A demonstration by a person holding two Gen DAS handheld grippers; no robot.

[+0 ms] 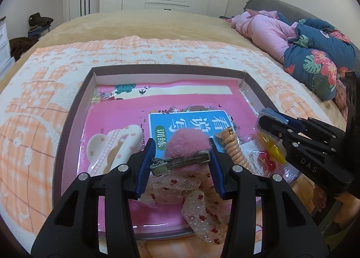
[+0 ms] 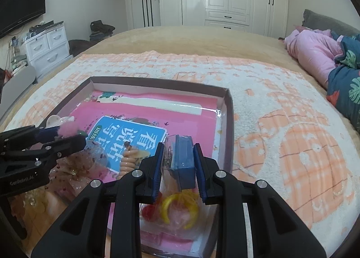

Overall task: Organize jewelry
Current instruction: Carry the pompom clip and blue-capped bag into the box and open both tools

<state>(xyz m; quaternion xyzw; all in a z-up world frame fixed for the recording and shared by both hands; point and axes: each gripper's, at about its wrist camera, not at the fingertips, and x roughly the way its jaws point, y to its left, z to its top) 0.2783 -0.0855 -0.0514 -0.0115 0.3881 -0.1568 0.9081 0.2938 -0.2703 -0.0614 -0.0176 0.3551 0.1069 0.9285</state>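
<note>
Already both claws were loaded above the shallow brown cardboard tray on the bed. The left claw was closed on a fluffy pink pom-pom hair clip by its metal bar; the right claw pinched a small blue box in clear wrapping. A cream cloud-shaped clip, a peach coiled hair tie and a bagged yellow ring lay loose in the tray — sorting looked barely begun. Room was ample at the tray's far end, though the claws hung near each other.
</note>
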